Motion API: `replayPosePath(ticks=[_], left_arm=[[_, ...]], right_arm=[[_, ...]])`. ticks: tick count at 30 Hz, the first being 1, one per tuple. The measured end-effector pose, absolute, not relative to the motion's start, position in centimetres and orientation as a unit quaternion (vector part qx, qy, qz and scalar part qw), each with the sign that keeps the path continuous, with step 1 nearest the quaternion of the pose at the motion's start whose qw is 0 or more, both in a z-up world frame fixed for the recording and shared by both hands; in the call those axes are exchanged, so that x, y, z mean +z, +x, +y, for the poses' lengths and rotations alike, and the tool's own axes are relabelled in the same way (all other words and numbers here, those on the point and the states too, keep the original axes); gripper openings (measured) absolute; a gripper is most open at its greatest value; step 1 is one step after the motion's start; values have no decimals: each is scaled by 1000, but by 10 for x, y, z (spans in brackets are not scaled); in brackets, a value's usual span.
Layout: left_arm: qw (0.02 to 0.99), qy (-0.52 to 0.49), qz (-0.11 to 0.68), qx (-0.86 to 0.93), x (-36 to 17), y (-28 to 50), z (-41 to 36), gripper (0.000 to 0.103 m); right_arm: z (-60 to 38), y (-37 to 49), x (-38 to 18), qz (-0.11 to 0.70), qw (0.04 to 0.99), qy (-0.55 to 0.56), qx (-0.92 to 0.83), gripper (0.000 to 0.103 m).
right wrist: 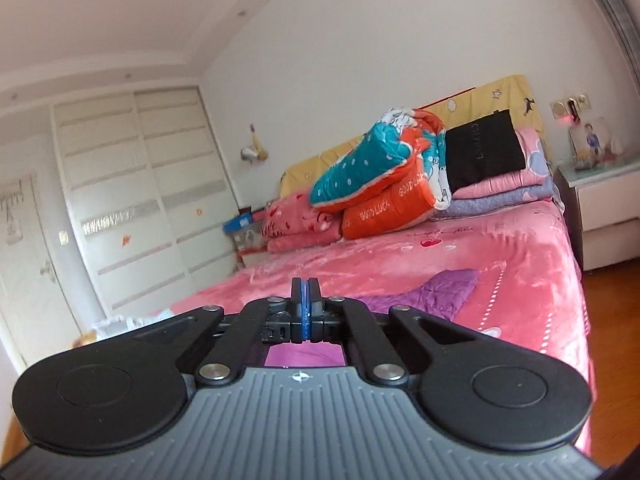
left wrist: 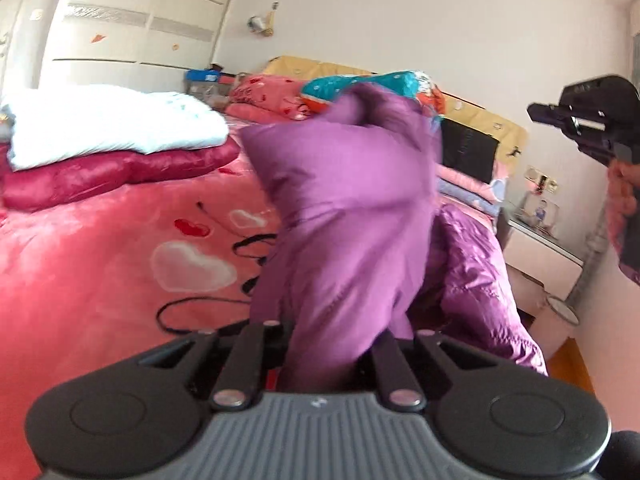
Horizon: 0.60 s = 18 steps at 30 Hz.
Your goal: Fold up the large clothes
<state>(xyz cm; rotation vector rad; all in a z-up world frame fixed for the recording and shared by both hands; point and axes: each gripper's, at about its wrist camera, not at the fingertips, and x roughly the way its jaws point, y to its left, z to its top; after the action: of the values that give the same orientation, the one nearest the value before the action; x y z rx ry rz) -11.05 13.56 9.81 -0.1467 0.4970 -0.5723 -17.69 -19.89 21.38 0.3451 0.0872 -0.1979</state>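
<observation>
Folding has barely begun: the left claw (left wrist: 332,344) pinches the purple padded jacket (left wrist: 352,216) up off the pink bed (left wrist: 100,248) (mostly unfolded), while the right claw (right wrist: 305,308) is closed, holding nothing

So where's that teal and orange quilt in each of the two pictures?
Left wrist view: the teal and orange quilt peeks out at top centre, mostly hidden behind the lifted purple coat.
Right wrist view: the quilt sits in full sight, right of centre, at the head of the bed.
Shared landmark: the black bag leaning against the yellow headboard, just right of the quilt.
</observation>
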Motion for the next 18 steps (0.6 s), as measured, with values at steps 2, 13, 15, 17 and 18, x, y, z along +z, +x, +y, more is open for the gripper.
replayPosePath(ticks=[2, 13, 15, 17, 18], left_arm=[[928, -60, 243, -277, 97, -120, 135, 8], [910, 34, 206, -357, 84, -152, 112, 8], [905, 43, 207, -369, 81, -153, 110, 7], [901, 61, 202, -379, 78, -158, 101, 7], [899, 71, 197, -385, 76, -159, 99, 7]], right_arm=[[-199, -179, 213, 62, 980, 165, -97, 7], [-175, -111, 217, 199, 970, 139, -12, 103], [-159, -84, 217, 230, 966, 117, 17, 103], [-140, -58, 213, 263, 960, 91, 25, 103], [-133, -43, 210, 274, 959, 76, 21, 103]])
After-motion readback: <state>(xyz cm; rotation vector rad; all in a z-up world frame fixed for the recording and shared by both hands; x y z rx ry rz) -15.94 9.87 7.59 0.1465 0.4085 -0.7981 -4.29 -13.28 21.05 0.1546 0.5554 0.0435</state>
